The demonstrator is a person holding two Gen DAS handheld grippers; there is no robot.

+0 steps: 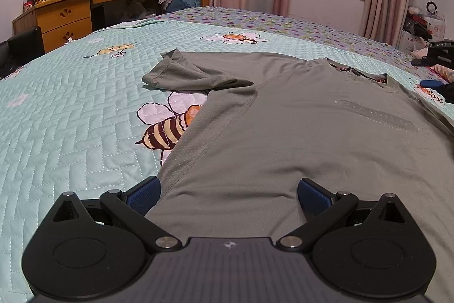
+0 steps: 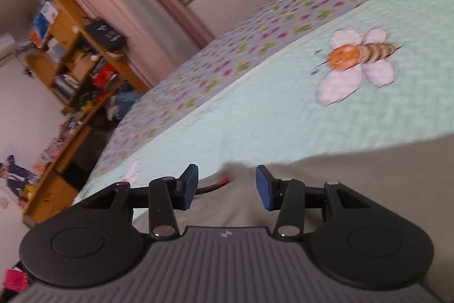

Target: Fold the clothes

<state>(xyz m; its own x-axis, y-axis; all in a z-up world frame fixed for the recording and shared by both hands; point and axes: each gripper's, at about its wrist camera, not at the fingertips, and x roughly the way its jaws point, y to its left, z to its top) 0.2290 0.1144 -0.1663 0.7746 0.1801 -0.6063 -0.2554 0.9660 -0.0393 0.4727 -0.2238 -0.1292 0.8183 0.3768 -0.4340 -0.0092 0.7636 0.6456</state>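
Left gripper point(image 1: 228, 196) fingers point(image 1: 312, 196) are spread wide with nothing pinched, straddling the near hem of the grey short-sleeved T-shirt point(image 1: 298, 127). The blue pads sit at the cloth's edge; can't tell whether they touch it.

Right gripper point(image 2: 227, 185) fingers point(image 2: 265, 188) are parted about halfway and hold nothing. They hover over the shirt's grey fabric, with the red-lined collar point(image 2: 218, 185) just ahead of the tips. That view is motion-blurred, so contact can't be judged.

The shirt lies spread flat, print side up, on the mint-green quilted bedspread with bee and flower patches point(image 1: 85, 110). Its one visible sleeve point(image 1: 193, 75) is already rumpled and partly doubled over itself. The right gripper's tips also show at the right edge of the left wrist view, beside the collar.

Risks, as I read it:
- Left fingers close on hem plus quilt, because the soft bed gives no firm backing. The bedspread lifts with the shirt.
- They catch one layer only, so front and back separate and the fold comes out skewed.
- Right fingers close while the hand is swinging, so they miss the shoulder or drag the collar sideways.
- The crumpled sleeve gets folded in as is, leaving a lump.
- Uneven lift between the hands gives a diagonal crease.
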